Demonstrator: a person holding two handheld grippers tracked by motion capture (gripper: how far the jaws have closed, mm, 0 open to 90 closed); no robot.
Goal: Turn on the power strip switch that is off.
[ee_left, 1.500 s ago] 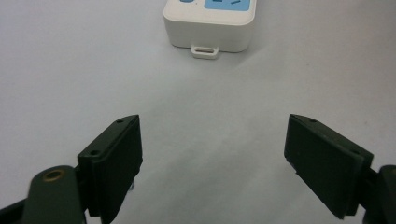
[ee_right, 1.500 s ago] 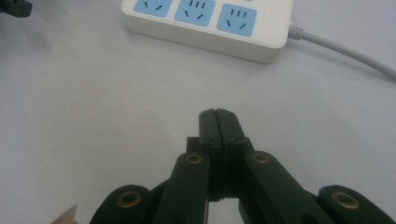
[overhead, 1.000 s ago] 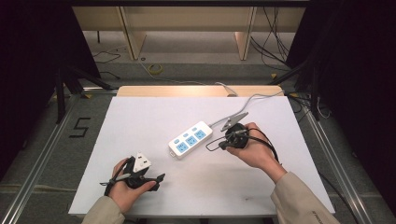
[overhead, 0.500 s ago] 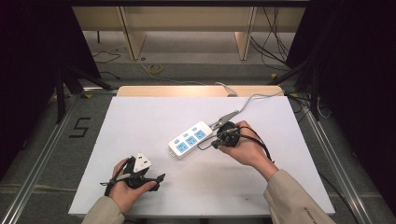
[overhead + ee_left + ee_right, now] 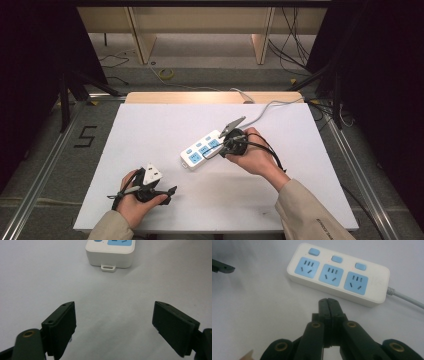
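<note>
L to R: my left gripper (image 5: 171, 190) rests low on the white table (image 5: 150, 130) near the front edge, jaws spread wide w/ nothing between them. Leave it parked; it's well apart from the work.

Center: the power strip (image 5: 206, 149) lies flat at mid-table, diagonal, three blue sockets and three blue switches up, cord (image 5: 270, 106) running off toward the far edge.

Right gripper (image 5: 328, 305) has its jaws clenched together on nothing, tip just beside the strip's long side, short of the middle socket. I judge the step is a press or nudge w/ the closed tip. To do it well: keep jaws pinched, come down square on one switch, not the socket slots, go slow so the strip doesn't skid.
</note>
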